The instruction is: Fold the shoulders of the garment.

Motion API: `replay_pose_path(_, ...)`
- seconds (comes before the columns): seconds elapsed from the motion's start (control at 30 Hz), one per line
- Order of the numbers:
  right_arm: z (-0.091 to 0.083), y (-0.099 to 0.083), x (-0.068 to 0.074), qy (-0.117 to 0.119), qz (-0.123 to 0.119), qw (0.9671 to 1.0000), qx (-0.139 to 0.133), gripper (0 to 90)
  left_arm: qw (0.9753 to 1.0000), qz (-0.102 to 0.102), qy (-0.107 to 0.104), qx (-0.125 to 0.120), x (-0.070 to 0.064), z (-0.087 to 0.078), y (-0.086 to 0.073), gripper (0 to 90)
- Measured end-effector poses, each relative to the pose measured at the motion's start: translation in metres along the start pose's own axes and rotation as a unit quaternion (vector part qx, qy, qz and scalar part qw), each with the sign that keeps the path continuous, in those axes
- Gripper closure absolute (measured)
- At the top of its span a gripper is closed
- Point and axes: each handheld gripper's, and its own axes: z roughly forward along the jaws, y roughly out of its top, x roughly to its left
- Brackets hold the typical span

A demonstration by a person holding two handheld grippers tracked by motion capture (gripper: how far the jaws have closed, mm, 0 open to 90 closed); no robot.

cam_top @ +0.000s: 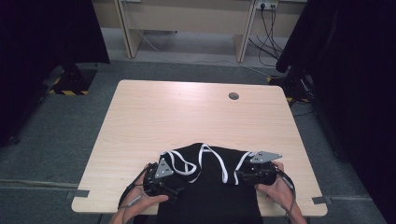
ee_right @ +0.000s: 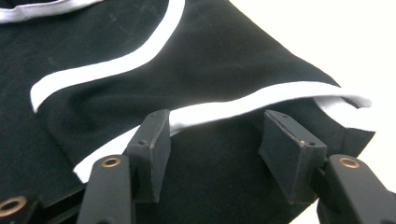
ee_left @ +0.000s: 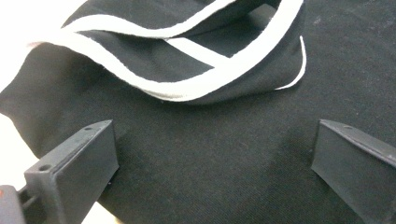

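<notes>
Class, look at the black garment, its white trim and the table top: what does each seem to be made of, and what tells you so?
Black garment: soft matte cloth, probably knit; it folds and drapes. White trim: flat woven-looking tape, sewn along the edges. Table: pale wood-grain surface, smooth, likely laminate.

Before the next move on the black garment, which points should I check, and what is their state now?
1. Left hand-held gripper open over the black garment: ok.
2. Right hand-held gripper open around the white trim: ok.
3. Cloth already pinched by either one: not ok.
4. Garment lying flat: not ok, it is bunched near the table front edge.
5. Number of layers between the right jaws: cannot tell.
</notes>
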Motion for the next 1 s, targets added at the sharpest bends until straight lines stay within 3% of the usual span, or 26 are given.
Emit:
replay_pose_path(0.5, 0.021, 0.020, -0.040, -0.023, 0.027, 0.9993, -0.011, 42.7, 1.0000, 0.001, -0.002, -0.001, 0.024, 0.017, 0.017, 0.0)
replay_pose_path(1.0, 0.030, 0.027, -0.056, -0.031, 0.035, 0.9987, -0.019, 43.1, 0.9995, -0.026, -0.014, -0.012, 0.037, 0.021, 0.022, 0.2)
